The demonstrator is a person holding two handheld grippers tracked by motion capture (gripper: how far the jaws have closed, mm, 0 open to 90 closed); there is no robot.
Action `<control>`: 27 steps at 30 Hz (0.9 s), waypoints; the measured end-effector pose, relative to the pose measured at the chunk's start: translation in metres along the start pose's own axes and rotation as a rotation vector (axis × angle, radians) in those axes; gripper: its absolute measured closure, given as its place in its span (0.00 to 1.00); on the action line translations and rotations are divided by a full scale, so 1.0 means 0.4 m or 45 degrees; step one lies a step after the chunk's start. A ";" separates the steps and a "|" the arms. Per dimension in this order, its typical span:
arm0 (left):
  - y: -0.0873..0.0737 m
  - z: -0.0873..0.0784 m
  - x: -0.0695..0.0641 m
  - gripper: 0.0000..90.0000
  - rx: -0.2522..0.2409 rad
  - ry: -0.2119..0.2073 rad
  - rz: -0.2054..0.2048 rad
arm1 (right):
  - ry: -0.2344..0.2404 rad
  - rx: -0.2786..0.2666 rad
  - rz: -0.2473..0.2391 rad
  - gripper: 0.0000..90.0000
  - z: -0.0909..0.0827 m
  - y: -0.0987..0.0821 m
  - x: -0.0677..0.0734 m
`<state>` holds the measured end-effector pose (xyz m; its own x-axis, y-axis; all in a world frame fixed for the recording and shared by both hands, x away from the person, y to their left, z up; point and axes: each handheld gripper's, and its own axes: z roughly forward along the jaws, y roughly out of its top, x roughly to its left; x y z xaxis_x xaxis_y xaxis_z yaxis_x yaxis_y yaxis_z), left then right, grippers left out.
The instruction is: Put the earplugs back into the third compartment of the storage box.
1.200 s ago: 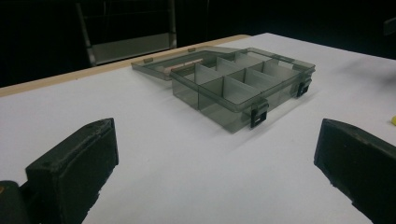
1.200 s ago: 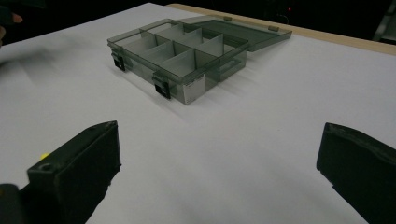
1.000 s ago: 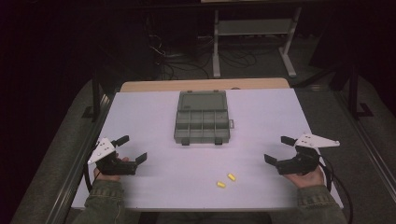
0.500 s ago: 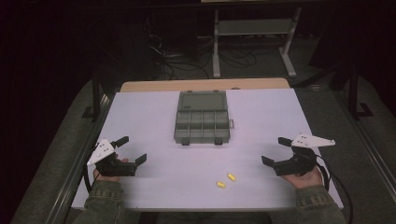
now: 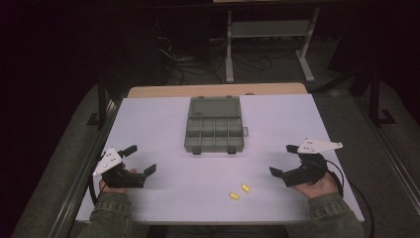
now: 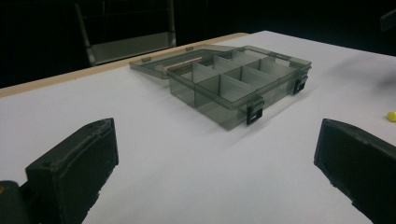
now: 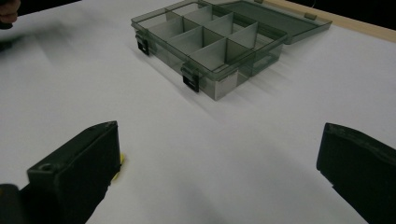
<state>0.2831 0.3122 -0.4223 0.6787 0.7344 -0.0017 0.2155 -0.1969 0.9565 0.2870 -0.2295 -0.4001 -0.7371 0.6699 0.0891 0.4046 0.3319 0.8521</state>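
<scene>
A smoky grey compartment box (image 5: 214, 130) lies open at the table's middle, its lid (image 5: 215, 107) folded flat behind it and its cells empty. Two small yellow pieces (image 5: 245, 188) (image 5: 234, 196) rest on the white table (image 5: 158, 124) in front of it, toward the right. My left gripper (image 5: 141, 159) stands open near the front left. My right gripper (image 5: 282, 160) is open at the front right, just right of the yellow pieces. In the left gripper view the box (image 6: 238, 86) lies ahead and one yellow piece (image 6: 391, 115) at the right edge. In the right gripper view a yellow piece (image 7: 120, 161) peeks beside the left jaw.
Beyond the table's wooden far edge (image 5: 218, 90) are a metal stand (image 5: 270, 29) and loose cables (image 5: 193, 64) on a dark floor. Dark rails run along both table sides.
My right gripper has shifted a little to the left, nearer the yellow pieces. The left gripper has hardly moved. Both stay open.
</scene>
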 end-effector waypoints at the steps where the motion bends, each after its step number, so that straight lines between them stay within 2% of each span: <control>1: 0.000 0.000 0.000 0.00 0.000 0.000 0.000 | 0.000 0.000 0.000 0.00 0.000 0.000 0.000; 27: 0.000 0.001 -0.002 0.00 0.004 0.001 0.003 | 0.084 0.132 -0.086 0.00 0.063 0.031 0.042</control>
<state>0.2828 0.3115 -0.4222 0.6785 0.7346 0.0010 0.2161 -0.2009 0.9555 0.2932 -0.1976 -0.4010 -0.7968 0.6001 0.0701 0.4045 0.4436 0.7998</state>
